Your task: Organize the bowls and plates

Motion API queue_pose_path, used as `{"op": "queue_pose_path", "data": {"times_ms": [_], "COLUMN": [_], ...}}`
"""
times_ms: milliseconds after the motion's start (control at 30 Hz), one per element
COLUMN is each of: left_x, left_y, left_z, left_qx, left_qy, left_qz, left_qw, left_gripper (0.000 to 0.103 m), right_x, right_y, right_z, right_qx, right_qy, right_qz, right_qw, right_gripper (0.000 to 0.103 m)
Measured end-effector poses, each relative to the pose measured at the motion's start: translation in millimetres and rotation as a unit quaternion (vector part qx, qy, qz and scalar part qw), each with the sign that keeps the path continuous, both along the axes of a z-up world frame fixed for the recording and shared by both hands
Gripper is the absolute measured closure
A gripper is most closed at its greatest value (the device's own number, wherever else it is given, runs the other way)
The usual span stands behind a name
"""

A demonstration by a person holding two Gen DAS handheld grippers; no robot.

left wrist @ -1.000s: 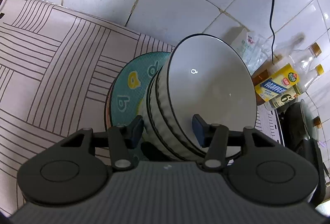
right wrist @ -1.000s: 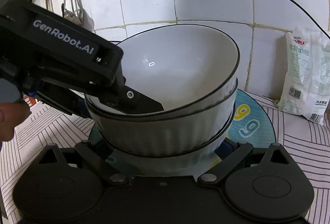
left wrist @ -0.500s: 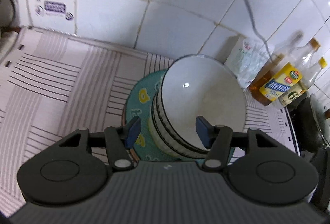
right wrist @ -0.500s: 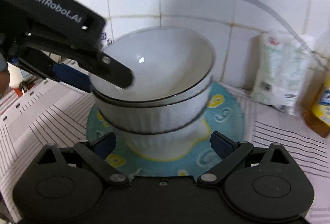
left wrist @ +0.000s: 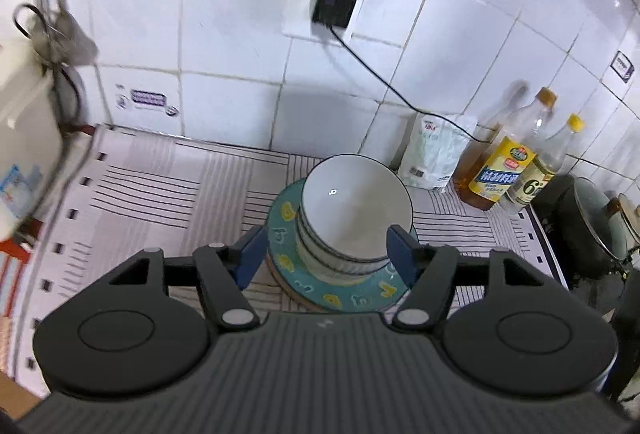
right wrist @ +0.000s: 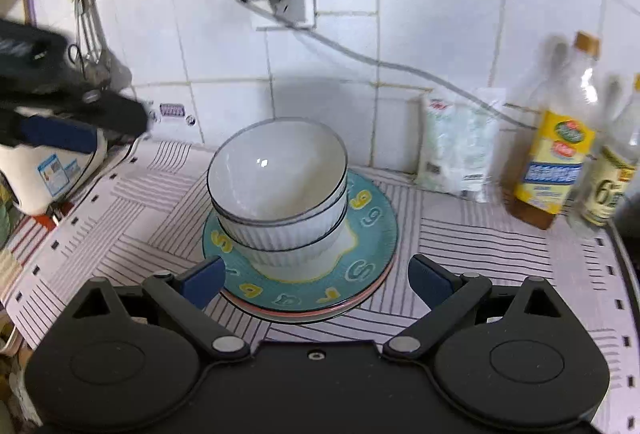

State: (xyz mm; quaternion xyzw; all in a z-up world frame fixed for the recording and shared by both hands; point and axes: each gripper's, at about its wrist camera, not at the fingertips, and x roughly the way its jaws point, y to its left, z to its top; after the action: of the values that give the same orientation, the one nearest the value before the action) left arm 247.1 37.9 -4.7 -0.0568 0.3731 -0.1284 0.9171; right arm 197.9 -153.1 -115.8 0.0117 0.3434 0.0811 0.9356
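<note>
The stack of white bowls point(right wrist: 278, 194) sat nested on the teal plate point(right wrist: 368, 266), which lay on a second, pink-rimmed plate on the desk point(right wrist: 480, 246), near the back wall and well in from the desk's front edge. To the stack's left the striped mat point(left wrist: 152, 194) lay bare, giving free room; to its right stood a white bag point(right wrist: 456, 146) against the wall, then the oil bottles point(right wrist: 556, 150), with a gap of mat between them and the plate. The left gripper point(left wrist: 326, 254) stood open above the near side of the stack, its blue fingers point(left wrist: 252, 254) apart and clear of the bowls, nothing between them; its jaws had just been opening. The right gripper point(right wrist: 316, 278) was likewise open, fingers wide either side of the plate's near rim and touching nothing. Compared with a second earlier, both grippers had lifted up and back: the bowls then filled each view with the left finger hooked inside the top bowl's rim, whereas they now appeared small and free. The wall was white tile with a socket and black plug point(left wrist: 334, 0), a cable running down to the right. A dark pot point(left wrist: 592, 226) sat at the far right and a white appliance point(right wrist: 56, 170) at the left.
</note>
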Motion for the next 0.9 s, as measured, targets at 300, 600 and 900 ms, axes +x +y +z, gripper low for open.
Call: {"op": "queue_pose_path", "data": {"times_ms": [300,600,900], "left_x": [-53.5,-93.6,-119.3], "left_y": [21.7,28.8,23.3], "left_z": [35.6,49.8,56.2], "left_qx": [0.039,0.071,0.112], "left_qy": [-0.018,-0.014,0.001], "left_qz": [0.014,0.022,0.032], "left_qw": [0.9990,0.9971,0.9932], "left_gripper": [0.020,0.007,0.005], "right_x": [-36.8,-82.6,-120.2], "right_y": [7.7,-4.1,-3.4], "right_z": [53.0,96.8,121.3], "right_qx": [-0.028,0.027,-0.021], "right_qy": [0.010,-0.004,-0.002], "right_qz": [-0.032,-0.046,-0.074], "right_qw": [0.999,0.999,0.997], "right_gripper": [0.003,0.003,0.003]}}
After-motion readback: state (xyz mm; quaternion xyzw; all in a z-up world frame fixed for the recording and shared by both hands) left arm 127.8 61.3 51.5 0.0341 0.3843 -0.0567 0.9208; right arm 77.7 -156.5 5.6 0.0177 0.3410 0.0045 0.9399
